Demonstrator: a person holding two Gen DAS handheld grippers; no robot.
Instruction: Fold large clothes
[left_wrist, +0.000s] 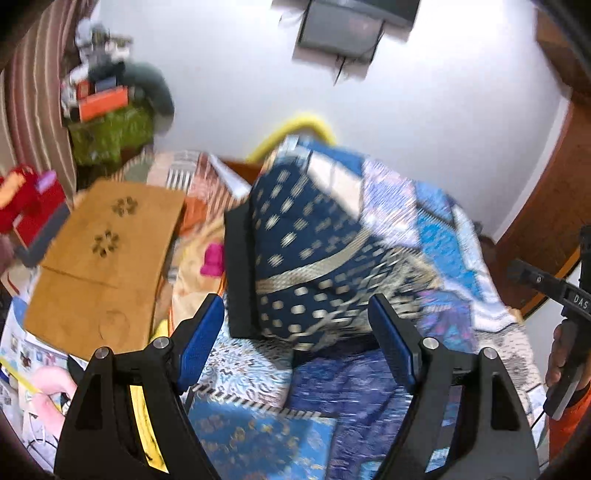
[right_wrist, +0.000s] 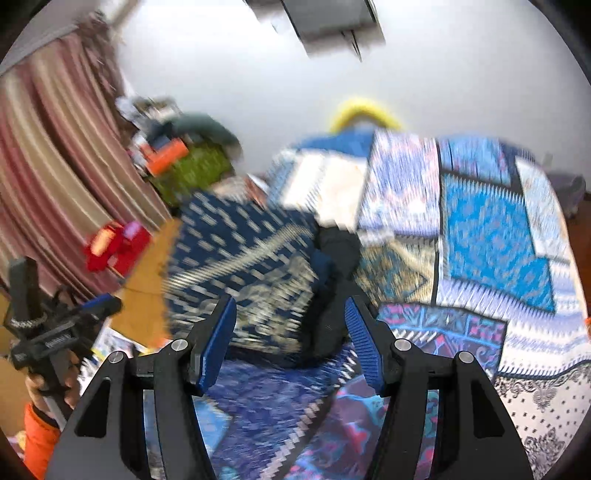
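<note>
We hold the left gripper (left_wrist: 297, 334) low over the blue patchwork bedspread (left_wrist: 439, 229), jaws wide, nothing between them. The right gripper (right_wrist: 290, 332) hovers likewise, jaws wide & empty. The folded navy garment w/ gold dots and woven border (left_wrist: 306, 258) lies on the bedspread just ahead of both grippers, a black lining edge showing on its left side; in the right wrist view it (right_wrist: 243, 258) sits ahead-left. Left of the garment: a brown wooden board w/ flower cut-outs (left_wrist: 107, 251), then a red box (left_wrist: 33, 203). Beyond the garment: a yellow curved tube (left_wrist: 295, 129) against the white wall (left_wrist: 258, 74).
</note>
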